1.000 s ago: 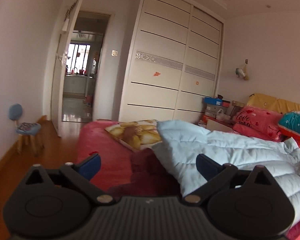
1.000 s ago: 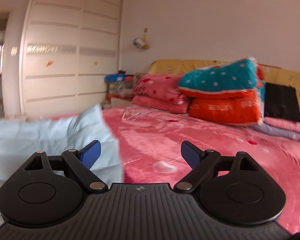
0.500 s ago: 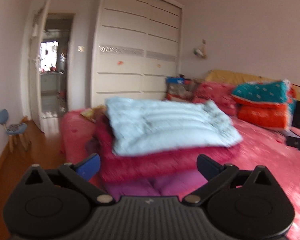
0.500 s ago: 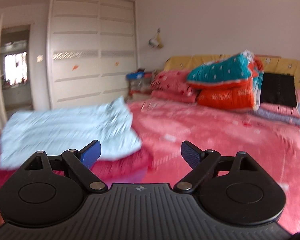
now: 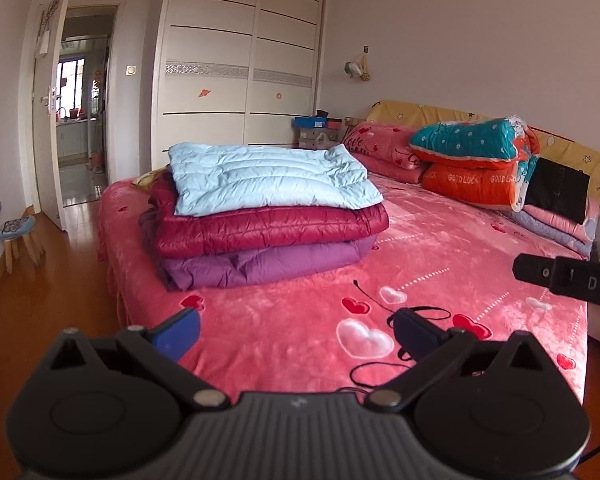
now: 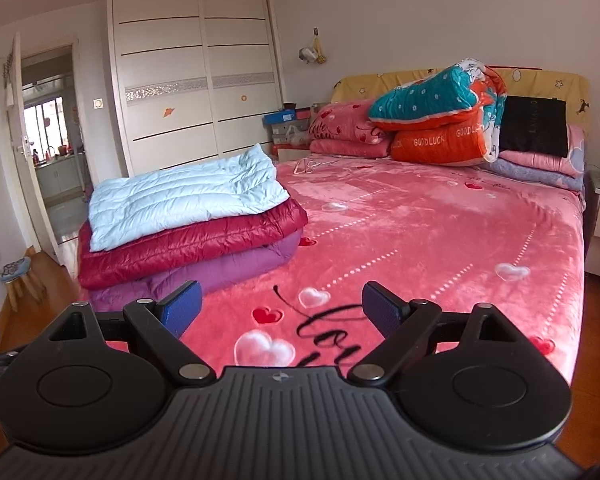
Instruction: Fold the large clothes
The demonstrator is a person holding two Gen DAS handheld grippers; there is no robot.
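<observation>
Left wrist view: the left gripper is held above the near edge of the bed, its jaws spread wide with nothing between them. Ahead of the jaws and slightly toward the left finger lies a stack of three folded garments, well apart from the fingertips. The light blue jacket sits on top, the dark red jacket beneath it, and the purple jacket at the bottom, resting on the pink bedspread. Far beyond the right finger, at the headboard, lies a folded teal and orange quilt with pink pillows beside it. A white wardrobe stands behind the stack, and an open door lies far off to the left of the jaws. A black part of the other tool intrudes at the right edge.

Right wrist view: the right gripper also hovers over the near part of the bed, jaws wide apart and holding nothing. The stack lies ahead of and beyond the left finger, not touching it: light blue jacket uppermost, dark red jacket in the middle, purple jacket lowest. Directly past the jaws the bedspread shows hearts and black script. The quilt lies far ahead, toward the right finger's side, against the headboard. A small blue stool stands on the wooden floor far left.
</observation>
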